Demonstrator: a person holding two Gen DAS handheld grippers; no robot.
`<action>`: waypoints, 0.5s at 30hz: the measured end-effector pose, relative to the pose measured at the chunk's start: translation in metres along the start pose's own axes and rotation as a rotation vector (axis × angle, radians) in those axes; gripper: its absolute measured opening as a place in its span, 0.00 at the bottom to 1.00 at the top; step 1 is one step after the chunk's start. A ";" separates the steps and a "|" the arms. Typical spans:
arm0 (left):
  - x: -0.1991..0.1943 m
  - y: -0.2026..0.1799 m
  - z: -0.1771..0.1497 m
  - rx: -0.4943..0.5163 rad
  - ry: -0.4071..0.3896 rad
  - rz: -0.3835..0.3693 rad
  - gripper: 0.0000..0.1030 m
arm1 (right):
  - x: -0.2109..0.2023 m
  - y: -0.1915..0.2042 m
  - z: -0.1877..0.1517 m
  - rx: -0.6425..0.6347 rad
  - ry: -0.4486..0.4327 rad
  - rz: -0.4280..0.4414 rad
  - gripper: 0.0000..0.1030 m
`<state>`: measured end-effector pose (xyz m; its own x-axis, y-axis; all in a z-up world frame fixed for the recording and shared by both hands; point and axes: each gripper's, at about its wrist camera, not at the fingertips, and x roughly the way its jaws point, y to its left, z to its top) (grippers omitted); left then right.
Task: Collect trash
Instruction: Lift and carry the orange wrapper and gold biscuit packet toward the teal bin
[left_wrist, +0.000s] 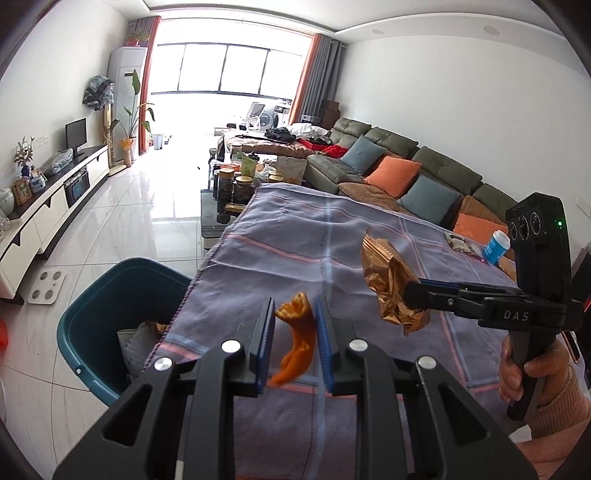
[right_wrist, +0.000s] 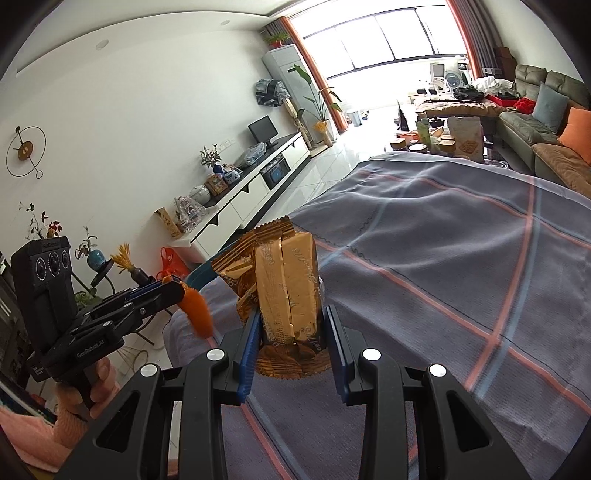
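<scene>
My left gripper (left_wrist: 294, 306) is shut on a curled orange peel (left_wrist: 297, 332), held over the near left part of the purple plaid tablecloth (left_wrist: 295, 236). The teal bin (left_wrist: 107, 295) stands on the floor by the table's left edge, with paper and a gold scrap inside. My right gripper (right_wrist: 291, 312) is shut on a crumpled gold snack wrapper (right_wrist: 288, 284) above the cloth. In the left wrist view the right gripper (left_wrist: 412, 291) holds the gold wrapper (left_wrist: 388, 284) to the right of the peel. The left gripper (right_wrist: 177, 290) and the orange peel (right_wrist: 199, 314) also show in the right wrist view.
A blue and white cup (left_wrist: 496, 247) and a small packet (left_wrist: 460, 242) lie at the table's right edge. Jars and a paper bag (left_wrist: 291, 168) crowd the far end. A sofa (left_wrist: 406, 166) runs along the right. A white scale (left_wrist: 46, 286) lies on the floor.
</scene>
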<state>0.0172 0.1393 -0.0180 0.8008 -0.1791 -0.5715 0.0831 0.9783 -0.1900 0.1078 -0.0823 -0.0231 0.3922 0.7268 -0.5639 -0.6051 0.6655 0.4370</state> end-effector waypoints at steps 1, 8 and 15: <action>0.000 0.001 0.000 -0.002 0.000 0.003 0.22 | 0.001 0.001 0.000 -0.001 0.001 0.003 0.33; -0.004 0.010 -0.001 -0.011 -0.003 0.019 0.21 | 0.006 0.009 0.000 -0.012 0.013 0.014 0.33; -0.010 0.017 0.001 -0.019 -0.018 0.038 0.21 | 0.013 0.015 0.002 -0.020 0.020 0.023 0.33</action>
<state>0.0115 0.1573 -0.0145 0.8139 -0.1398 -0.5640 0.0416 0.9822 -0.1834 0.1047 -0.0627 -0.0221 0.3641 0.7385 -0.5675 -0.6278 0.6447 0.4362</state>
